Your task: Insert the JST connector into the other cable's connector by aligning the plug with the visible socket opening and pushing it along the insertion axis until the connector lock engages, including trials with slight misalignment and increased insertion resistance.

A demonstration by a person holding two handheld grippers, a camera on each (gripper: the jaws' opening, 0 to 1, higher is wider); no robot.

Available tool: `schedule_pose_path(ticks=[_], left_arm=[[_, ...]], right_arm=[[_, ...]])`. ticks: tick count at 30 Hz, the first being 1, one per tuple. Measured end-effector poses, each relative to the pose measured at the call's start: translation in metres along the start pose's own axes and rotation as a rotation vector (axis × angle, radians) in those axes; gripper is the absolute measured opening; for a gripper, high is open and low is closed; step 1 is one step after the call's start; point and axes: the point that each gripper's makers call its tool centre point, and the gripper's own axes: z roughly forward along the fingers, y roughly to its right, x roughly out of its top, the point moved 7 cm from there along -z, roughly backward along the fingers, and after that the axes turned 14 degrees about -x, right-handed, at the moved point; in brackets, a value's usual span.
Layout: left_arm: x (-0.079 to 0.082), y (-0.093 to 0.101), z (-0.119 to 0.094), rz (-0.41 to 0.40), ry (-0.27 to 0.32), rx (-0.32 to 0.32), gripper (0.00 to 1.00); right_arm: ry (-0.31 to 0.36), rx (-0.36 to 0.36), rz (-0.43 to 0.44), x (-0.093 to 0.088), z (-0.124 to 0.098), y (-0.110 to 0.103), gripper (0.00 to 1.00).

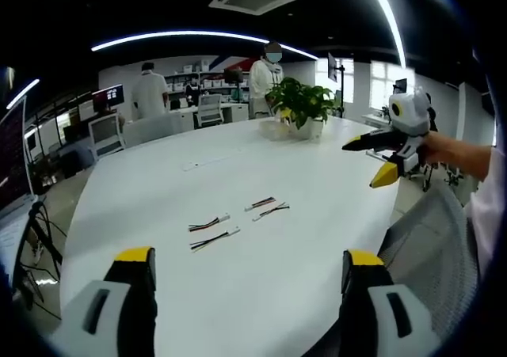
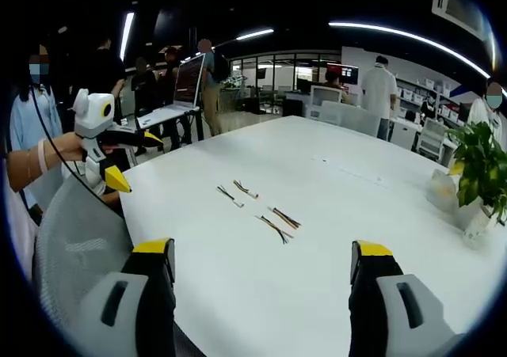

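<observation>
While both grippers gape empty, the cables lie well ahead.

Four short cables are counted on the white bench, laid in two pairs. One potted plant is seen. Two grippers are counted: left gripper and right gripper.

In the right gripper view, the right gripper rises from the bottom edge, its yellow-tipped jaws spread wide over the white table. Four short cables lie near the frame's centre, seemingly in two pairs. At left, a hand holds the left gripper, jaws apart. A potted plant stands at right.
</observation>
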Motion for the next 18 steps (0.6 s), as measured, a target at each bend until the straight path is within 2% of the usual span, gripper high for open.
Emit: schedule_pose_path(ticks=[18], left_arm=[[0.0016, -0.0028, 0.0041, 0.006, -0.008, -0.005, 0.95]], right_arm=[[-0.007, 0.001, -0.001, -0.0005, 0.0015, 0.0011, 0.89]])
